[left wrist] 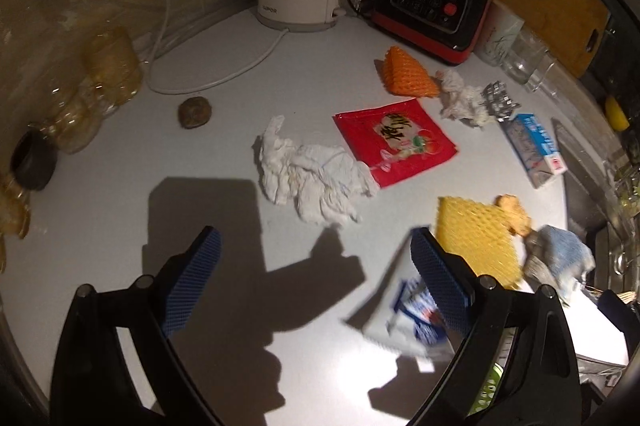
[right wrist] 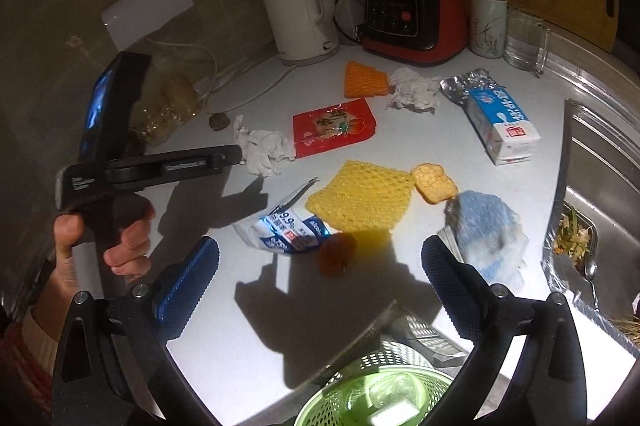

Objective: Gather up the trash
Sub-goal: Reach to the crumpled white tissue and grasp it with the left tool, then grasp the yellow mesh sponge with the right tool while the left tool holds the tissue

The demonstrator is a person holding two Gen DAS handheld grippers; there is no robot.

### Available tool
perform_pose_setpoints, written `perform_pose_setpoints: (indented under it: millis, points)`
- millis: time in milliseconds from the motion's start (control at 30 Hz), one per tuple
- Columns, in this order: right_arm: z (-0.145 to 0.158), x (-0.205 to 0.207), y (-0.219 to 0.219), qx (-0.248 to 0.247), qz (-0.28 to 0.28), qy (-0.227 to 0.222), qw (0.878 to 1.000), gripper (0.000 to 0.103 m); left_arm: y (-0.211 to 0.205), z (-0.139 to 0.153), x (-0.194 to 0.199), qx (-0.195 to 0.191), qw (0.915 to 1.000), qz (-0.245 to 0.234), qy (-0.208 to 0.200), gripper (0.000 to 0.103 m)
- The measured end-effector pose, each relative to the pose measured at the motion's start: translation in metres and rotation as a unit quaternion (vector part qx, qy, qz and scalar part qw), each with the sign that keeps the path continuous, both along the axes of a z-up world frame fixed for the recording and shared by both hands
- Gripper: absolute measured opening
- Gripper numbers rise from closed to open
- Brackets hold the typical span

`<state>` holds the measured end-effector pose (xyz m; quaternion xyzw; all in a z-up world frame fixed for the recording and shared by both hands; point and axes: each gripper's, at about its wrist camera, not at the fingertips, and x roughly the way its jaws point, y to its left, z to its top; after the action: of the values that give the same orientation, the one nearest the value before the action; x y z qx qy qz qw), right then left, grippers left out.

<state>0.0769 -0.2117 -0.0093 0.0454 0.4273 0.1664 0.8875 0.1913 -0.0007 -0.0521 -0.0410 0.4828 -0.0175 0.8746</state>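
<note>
Green basket (right wrist: 384, 394) sat just below my right gripper (right wrist: 320, 278), whose jaws gaped fully wide, holding nothing. Blue-white wrapper (right wrist: 288, 230) and yellow net (right wrist: 362, 195) lay just ahead on counter (right wrist: 248, 306). Left gripper (left wrist: 316, 278) was wide open too, empty, tissue (left wrist: 312, 177) ahead of it.

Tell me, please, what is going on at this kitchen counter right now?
A person is clearing litter off the white counter with a handheld gripper in each hand. Both the left gripper and the right gripper are open and empty, above the counter. A green plastic mesh basket at the near edge already holds a few pieces. Crumpled white tissue, a red snack wrapper, a yellow foam net and a blue-and-white milk carton still lie out.
</note>
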Motion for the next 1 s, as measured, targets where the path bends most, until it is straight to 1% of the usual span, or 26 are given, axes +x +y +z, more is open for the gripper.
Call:
perform_pose_setpoints:
  millis: [167, 267, 300, 433, 500, 567, 667, 700, 733, 767, 800, 833, 900, 933, 1000]
  points:
    - [-0.012, 0.023, 0.007, -0.005, -0.007, 0.017, 1.000, 0.101, -0.001, -0.020, 0.029, 0.003, 0.9999, -0.008, 0.012, 0.091]
    - [-0.019, 0.034, 0.006, -0.005, -0.012, 0.026, 1.000, 0.101, -0.001, -0.030, 0.043, -0.002, 0.9998, -0.008, 0.020, 0.089]
    - [-0.021, 0.037, 0.006, -0.005, -0.015, 0.029, 0.999, 0.101, -0.002, -0.034, 0.048, 0.001, 0.9997, -0.009, 0.024, 0.086]
    - [-0.027, 0.046, 0.003, -0.006, -0.021, 0.038, 0.999, 0.101, -0.009, -0.045, 0.060, 0.031, 0.9989, -0.013, 0.032, 0.077]
    - [-0.029, 0.049, 0.002, -0.009, -0.023, 0.040, 0.999, 0.101, -0.010, -0.050, 0.064, 0.040, 0.9985, -0.012, 0.036, 0.067]
    - [-0.030, 0.050, 0.001, -0.013, -0.024, 0.040, 0.999, 0.101, -0.009, -0.055, 0.068, 0.035, 0.9983, -0.013, 0.045, 0.063]
    - [-0.033, 0.054, -0.003, -0.017, -0.025, 0.043, 0.999, 0.101, -0.009, -0.055, 0.068, 0.040, 0.9985, -0.015, 0.035, 0.056]
    - [-0.035, 0.056, -0.004, -0.016, -0.028, 0.047, 0.998, 0.101, -0.010, -0.054, 0.066, 0.041, 0.9984, -0.019, 0.032, 0.050]
    - [-0.037, 0.057, -0.005, -0.013, -0.028, 0.050, 0.998, 0.101, -0.011, -0.054, 0.066, 0.041, 0.9985, -0.021, 0.031, 0.042]
    - [-0.039, 0.060, -0.006, -0.009, -0.028, 0.054, 0.998, 0.101, -0.011, -0.053, 0.066, 0.040, 0.9985, -0.021, 0.029, 0.036]
    - [-0.040, 0.062, -0.006, -0.005, -0.029, 0.058, 0.998, 0.101, -0.010, -0.053, 0.065, 0.038, 0.9986, -0.021, 0.029, 0.027]
    - [-0.041, 0.064, -0.006, -0.004, -0.032, 0.062, 0.998, 0.101, -0.010, -0.052, 0.064, 0.036, 0.9987, -0.020, 0.031, 0.022]
    - [-0.044, 0.069, -0.004, -0.001, -0.039, 0.072, 0.997, 0.099, -0.005, -0.051, 0.062, 0.020, 0.9991, -0.011, 0.036, 0.020]
    - [-0.046, 0.072, -0.003, -0.001, -0.042, 0.077, 0.996, 0.096, -0.003, -0.050, 0.061, 0.011, 0.9992, -0.006, 0.037, 0.019]
    - [-0.049, 0.078, 0.000, -0.005, -0.049, 0.089, 0.995, 0.092, 0.002, -0.046, 0.055, 0.000, 0.9994, 0.002, 0.035, 0.019]
